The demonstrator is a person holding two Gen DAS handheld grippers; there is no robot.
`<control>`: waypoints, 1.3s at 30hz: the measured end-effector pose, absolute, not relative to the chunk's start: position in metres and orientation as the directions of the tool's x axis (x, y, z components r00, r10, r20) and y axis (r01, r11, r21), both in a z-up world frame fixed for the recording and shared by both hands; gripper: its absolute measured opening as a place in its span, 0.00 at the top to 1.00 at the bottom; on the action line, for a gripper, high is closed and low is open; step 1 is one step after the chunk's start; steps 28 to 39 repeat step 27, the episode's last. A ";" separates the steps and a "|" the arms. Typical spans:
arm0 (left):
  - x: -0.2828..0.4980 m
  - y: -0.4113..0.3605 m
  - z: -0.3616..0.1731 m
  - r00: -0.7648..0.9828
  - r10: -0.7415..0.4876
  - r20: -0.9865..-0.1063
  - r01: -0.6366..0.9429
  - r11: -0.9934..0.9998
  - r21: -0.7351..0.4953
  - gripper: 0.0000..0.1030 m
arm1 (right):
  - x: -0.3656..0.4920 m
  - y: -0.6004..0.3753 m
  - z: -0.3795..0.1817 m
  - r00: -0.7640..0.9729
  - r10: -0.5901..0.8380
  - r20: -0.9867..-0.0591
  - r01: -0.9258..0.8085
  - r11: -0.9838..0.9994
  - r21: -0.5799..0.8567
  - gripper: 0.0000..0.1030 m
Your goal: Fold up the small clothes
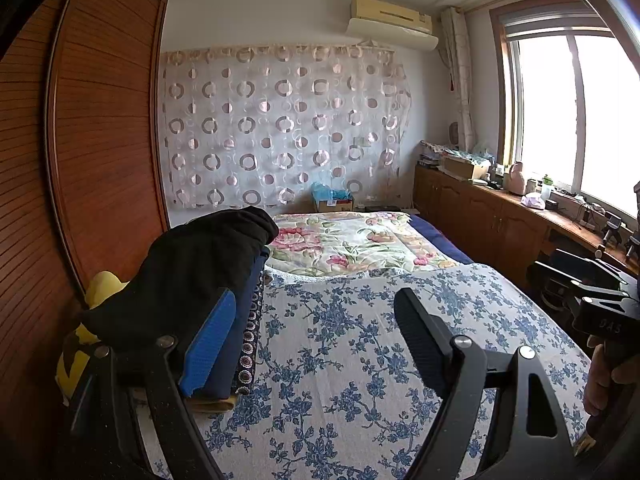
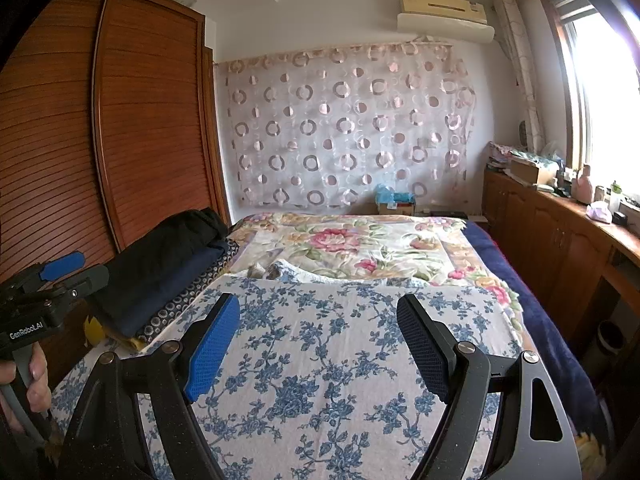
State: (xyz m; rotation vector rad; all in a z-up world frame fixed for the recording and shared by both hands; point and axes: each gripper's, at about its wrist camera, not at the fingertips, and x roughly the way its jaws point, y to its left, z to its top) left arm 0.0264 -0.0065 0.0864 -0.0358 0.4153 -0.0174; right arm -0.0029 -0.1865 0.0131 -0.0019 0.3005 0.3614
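A stack of folded clothes [image 1: 192,280] lies at the bed's left edge: a black garment on top, navy and patterned pieces under it, something yellow below. The same stack [image 2: 168,268] shows at mid-left in the right wrist view. My left gripper [image 1: 316,328] is open with nothing between its fingers, its blue pad close beside the stack. My right gripper [image 2: 320,332] is open too, over bare blue-flowered bedsheet [image 2: 328,368]. The right gripper's body shows at the right edge of the left wrist view, held by a hand [image 1: 604,380]. A hand [image 2: 28,384] holds the left gripper.
A pink-flowered quilt [image 1: 352,244] covers the far half of the bed. A wooden wardrobe [image 1: 88,140] stands close on the left. A low wooden cabinet [image 1: 500,216] with clutter runs under the window on the right. A box [image 2: 394,202] sits behind the bed.
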 end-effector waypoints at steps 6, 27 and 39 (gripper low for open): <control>0.027 -0.006 0.085 0.915 -0.024 -0.403 0.009 0.999 -0.037 0.20 | -0.005 -0.191 0.015 0.891 0.350 -0.290 -0.352 0.935 0.048 0.20; 0.027 -0.006 0.082 0.916 -0.024 -0.401 0.009 0.999 -0.038 0.20 | -0.007 -0.198 0.016 0.889 0.354 -0.289 -0.355 0.933 0.049 0.20; 0.027 -0.006 0.082 0.916 -0.024 -0.401 0.009 0.999 -0.038 0.20 | -0.007 -0.198 0.016 0.889 0.354 -0.289 -0.355 0.933 0.049 0.20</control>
